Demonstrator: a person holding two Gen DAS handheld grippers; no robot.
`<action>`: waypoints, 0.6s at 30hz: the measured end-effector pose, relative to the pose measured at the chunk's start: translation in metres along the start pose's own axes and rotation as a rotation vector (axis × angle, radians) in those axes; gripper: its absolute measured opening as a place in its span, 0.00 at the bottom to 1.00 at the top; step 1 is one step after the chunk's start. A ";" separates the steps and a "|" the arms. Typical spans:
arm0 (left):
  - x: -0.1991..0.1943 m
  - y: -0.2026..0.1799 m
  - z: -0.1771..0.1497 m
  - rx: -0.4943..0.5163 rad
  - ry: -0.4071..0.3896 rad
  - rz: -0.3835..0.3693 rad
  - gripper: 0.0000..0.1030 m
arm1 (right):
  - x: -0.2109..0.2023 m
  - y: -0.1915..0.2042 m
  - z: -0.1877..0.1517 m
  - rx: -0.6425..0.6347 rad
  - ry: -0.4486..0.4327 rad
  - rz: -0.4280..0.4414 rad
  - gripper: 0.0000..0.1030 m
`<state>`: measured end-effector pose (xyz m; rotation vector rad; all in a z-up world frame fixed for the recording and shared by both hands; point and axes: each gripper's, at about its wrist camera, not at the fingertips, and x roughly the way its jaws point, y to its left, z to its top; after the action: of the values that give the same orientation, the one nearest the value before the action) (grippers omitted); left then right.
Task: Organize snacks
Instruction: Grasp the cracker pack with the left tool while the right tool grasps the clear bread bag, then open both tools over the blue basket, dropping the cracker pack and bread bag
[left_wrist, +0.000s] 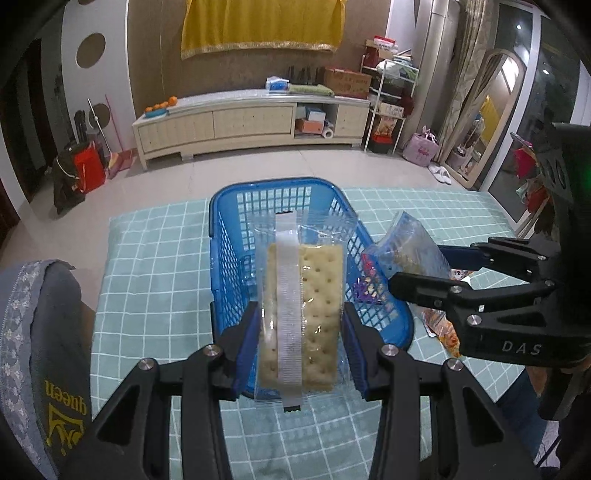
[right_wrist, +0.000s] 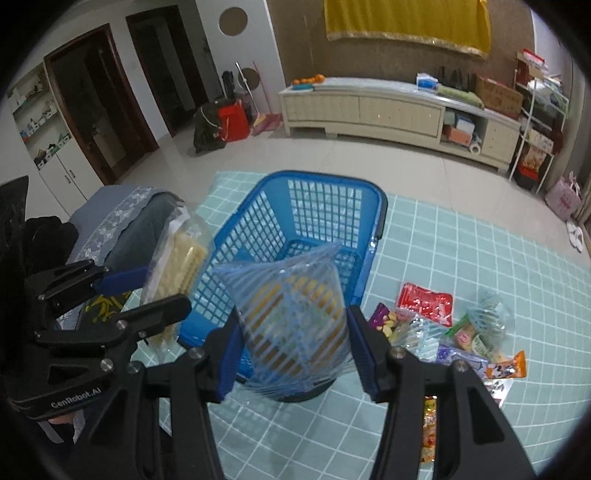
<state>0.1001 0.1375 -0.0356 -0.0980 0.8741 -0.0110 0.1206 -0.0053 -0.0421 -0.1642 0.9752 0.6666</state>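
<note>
My left gripper (left_wrist: 300, 347) is shut on a clear pack of pale crackers (left_wrist: 301, 317), held upright over the near end of the blue plastic basket (left_wrist: 225, 218). My right gripper (right_wrist: 291, 350) is shut on a blue-striped clear snack bag (right_wrist: 291, 317), also above the basket's (right_wrist: 373, 229) near rim. In the left wrist view the right gripper (left_wrist: 417, 271) comes in from the right with its striped bag (left_wrist: 410, 247). The right wrist view shows the left gripper (right_wrist: 147, 291) at the left holding the cracker pack (right_wrist: 181, 266). The basket's inside looks bare where visible.
The basket stands on a teal checked tablecloth (right_wrist: 461, 258). Several loose snack packets (right_wrist: 443, 332) lie on the cloth right of the basket, a red one (right_wrist: 426, 302) among them. A grey cloth-covered chair back (left_wrist: 40, 332) stands at the table's left edge.
</note>
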 end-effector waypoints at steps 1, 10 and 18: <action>0.004 0.002 0.000 -0.005 0.004 -0.002 0.40 | 0.006 -0.003 0.001 0.008 0.016 0.003 0.56; 0.022 0.019 0.001 -0.029 0.018 -0.033 0.40 | 0.035 0.001 0.004 0.013 0.070 -0.002 0.56; 0.034 0.023 -0.002 -0.040 0.050 -0.047 0.40 | 0.044 0.004 0.004 0.009 0.096 -0.011 0.56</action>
<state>0.1196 0.1589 -0.0648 -0.1563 0.9218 -0.0400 0.1375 0.0197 -0.0752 -0.1949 1.0689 0.6493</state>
